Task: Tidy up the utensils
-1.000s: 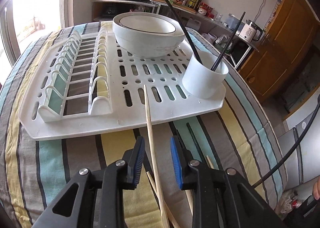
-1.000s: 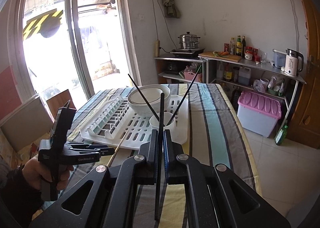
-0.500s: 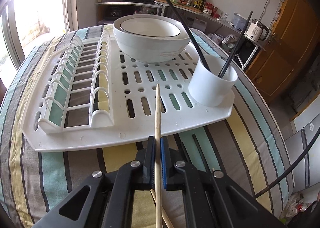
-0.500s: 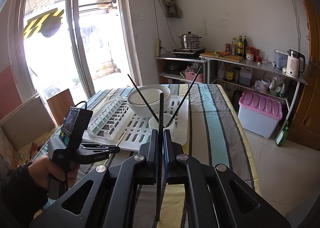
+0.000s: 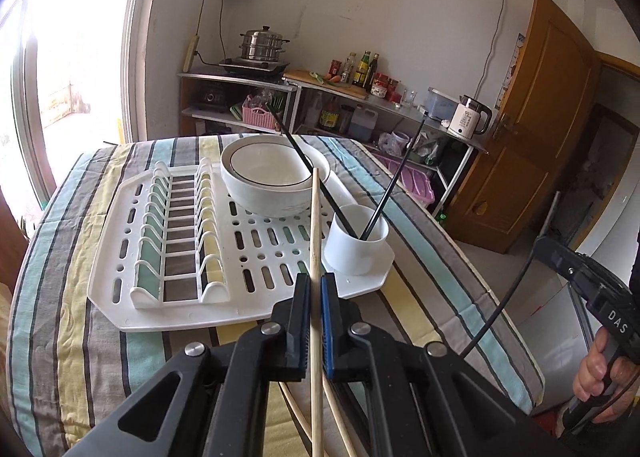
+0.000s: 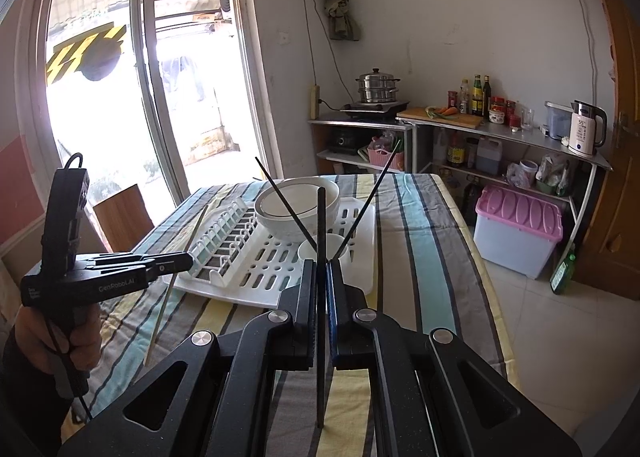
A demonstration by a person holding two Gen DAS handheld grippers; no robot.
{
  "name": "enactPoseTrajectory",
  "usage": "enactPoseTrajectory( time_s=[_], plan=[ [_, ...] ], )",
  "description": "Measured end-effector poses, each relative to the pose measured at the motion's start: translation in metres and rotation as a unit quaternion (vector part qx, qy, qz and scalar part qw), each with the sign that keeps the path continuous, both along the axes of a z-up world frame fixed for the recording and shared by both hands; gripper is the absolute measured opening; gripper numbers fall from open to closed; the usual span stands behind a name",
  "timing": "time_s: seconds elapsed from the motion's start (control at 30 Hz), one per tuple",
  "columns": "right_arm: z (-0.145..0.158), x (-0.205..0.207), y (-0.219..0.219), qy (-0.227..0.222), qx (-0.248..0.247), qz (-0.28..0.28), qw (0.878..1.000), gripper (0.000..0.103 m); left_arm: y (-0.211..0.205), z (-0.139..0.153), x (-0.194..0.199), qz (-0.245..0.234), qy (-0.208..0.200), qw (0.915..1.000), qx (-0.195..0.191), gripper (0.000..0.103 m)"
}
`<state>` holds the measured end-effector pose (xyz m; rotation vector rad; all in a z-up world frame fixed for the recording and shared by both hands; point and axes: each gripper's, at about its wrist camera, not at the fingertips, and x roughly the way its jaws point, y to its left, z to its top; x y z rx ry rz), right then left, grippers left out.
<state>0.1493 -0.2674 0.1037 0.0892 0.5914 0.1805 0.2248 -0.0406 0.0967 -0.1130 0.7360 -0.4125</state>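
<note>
On my left, the left gripper (image 5: 315,289) is pinched tight on a pale wooden chopstick (image 5: 315,225), gripped near its middle; it stands clear of the striped tablecloth (image 5: 72,337), its upper end rising in front of the white ceramic bowl (image 5: 264,185). More pale wooden chopsticks (image 5: 340,417) lie loose on the cloth just below the jaws.

Ahead sits the white slotted plastic drying rack (image 5: 120,257), bowl at its far side, and at its right corner the white cylindrical utensil cup (image 5: 356,245), which already holds two black chopsticks (image 5: 384,201) leaning apart.

To my right, the right gripper (image 6: 321,277) is squeezed shut on a third black chopstick (image 6: 321,297), held roughly upright and lined up with the cup in its own view.

The step in hand, as I judge it, is carrying the wooden stick to the cup. To do it well I would bring it over the cup and tip it until the lower end points down into the opening. I would aim for the gap between the two leaning black sticks, so I knock neither and do not tip the light cup. I would loosen only once the tip is well inside the rim. I would hold the right side off until the left is clear.
</note>
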Motion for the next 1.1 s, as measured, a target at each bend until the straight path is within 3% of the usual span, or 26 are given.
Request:
enactPoseTrajectory(
  time_s=[0.47, 0.87, 1.1],
  plan=[
    [0.005, -0.002, 0.001, -0.005, 0.000, -0.003, 1.000, 0.005, 0.003, 0.026, -0.024, -0.017, -0.060, 0.9974, -0.037, 0.005],
    [0.027, 0.026, 0.000, -0.038, 0.007, -0.007, 0.999, 0.005, -0.024, 0.040, 0.025, -0.028, -0.093, 0.9934, -0.060, 0.005],
    [0.040, 0.049, -0.008, -0.054, 0.024, -0.010, 0.998, 0.005, -0.054, 0.046, 0.063, -0.040, -0.119, 0.9910, -0.047, 0.005]
  ],
)
